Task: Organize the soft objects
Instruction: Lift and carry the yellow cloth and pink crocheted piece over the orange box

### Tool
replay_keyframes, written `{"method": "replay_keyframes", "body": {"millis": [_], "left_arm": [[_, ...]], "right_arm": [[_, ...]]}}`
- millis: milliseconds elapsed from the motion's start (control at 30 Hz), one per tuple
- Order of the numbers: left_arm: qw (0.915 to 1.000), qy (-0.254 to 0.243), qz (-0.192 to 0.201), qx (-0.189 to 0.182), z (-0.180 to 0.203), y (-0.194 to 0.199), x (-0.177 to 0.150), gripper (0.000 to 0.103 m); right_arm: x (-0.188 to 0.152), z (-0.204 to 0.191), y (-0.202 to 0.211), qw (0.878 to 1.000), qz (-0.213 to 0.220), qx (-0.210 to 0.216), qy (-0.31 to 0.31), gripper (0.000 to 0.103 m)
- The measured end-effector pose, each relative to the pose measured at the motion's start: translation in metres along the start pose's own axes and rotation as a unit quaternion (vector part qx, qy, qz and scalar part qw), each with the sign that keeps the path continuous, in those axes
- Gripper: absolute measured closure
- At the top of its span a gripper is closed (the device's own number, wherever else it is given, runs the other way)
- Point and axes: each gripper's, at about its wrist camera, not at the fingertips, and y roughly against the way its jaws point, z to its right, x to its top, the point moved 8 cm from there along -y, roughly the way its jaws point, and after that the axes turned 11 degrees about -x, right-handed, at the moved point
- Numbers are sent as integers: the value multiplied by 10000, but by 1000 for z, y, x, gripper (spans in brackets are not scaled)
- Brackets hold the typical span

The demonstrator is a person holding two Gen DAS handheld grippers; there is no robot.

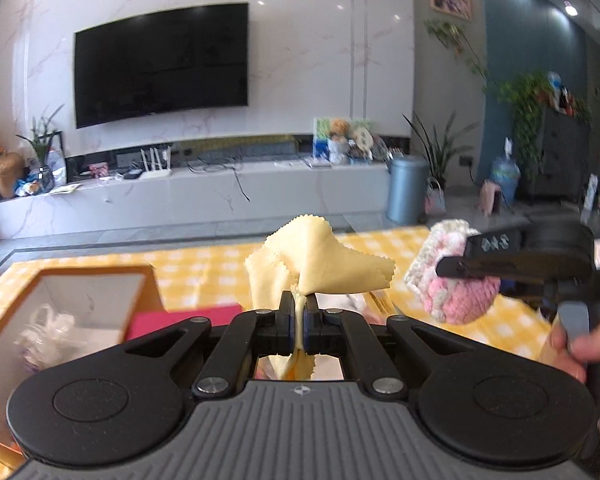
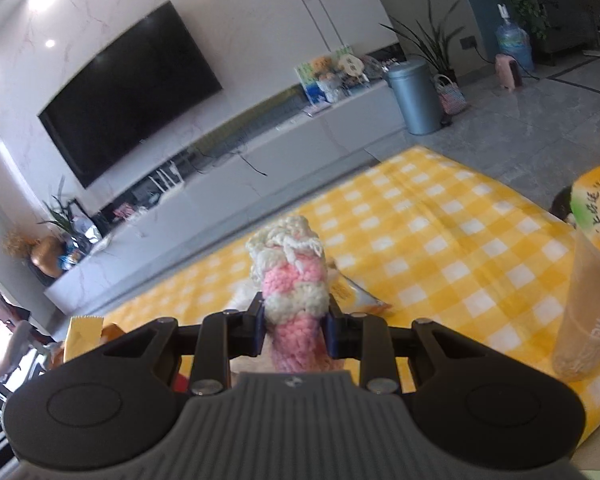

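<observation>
Left gripper (image 1: 299, 304) clenched on a pale yellow pinked-edge cloth (image 1: 320, 264), held above the yellow-and-white checked tablecloth (image 1: 204, 264). Right gripper (image 2: 296, 316) clamped around a pink-and-cream crocheted knit piece (image 2: 292, 276), also lifted off the table. Open orange cardboard box (image 1: 96, 276) just left of the cloth, likely the drop spot. Risks: thin cloth slipping from a narrow pinch; both grippers close together, liable to collide; tall sealed milk-tea cup (image 2: 588, 280) near the right gripper, easily toppled by a sideways sweep.
</observation>
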Motion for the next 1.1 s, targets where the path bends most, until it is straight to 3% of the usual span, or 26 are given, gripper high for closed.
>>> {"method": "replay_keyframes", "body": {"millis": [167, 333, 567, 667, 800, 967, 1100], "left_arm": [[9988, 105, 354, 316, -39, 38, 28, 99], [9971, 309, 569, 387, -82, 78, 51, 99], [9964, 313, 598, 517, -141, 119, 60, 99], [9950, 691, 568, 449, -175, 127, 56, 99], [9896, 1376, 379, 161, -224, 124, 41, 99], [9817, 1870, 264, 247, -281, 112, 15, 99], [9809, 1918, 237, 219, -314, 98, -5, 99]], "right_arm": [[5, -42, 30, 9983, 264, 451, 247, 76], [3, -97, 65, 9924, 562, 861, 670, 76], [-29, -184, 119, 9775, 679, 1487, 1330, 76], [-45, -214, 125, 9742, 490, 1788, 1286, 76], [-71, -249, 106, 9736, -77, 1913, 1243, 76], [-109, -292, 62, 9672, -668, 1799, 1661, 76], [-143, -325, 4, 9563, -1347, 1596, 2048, 76]]}}
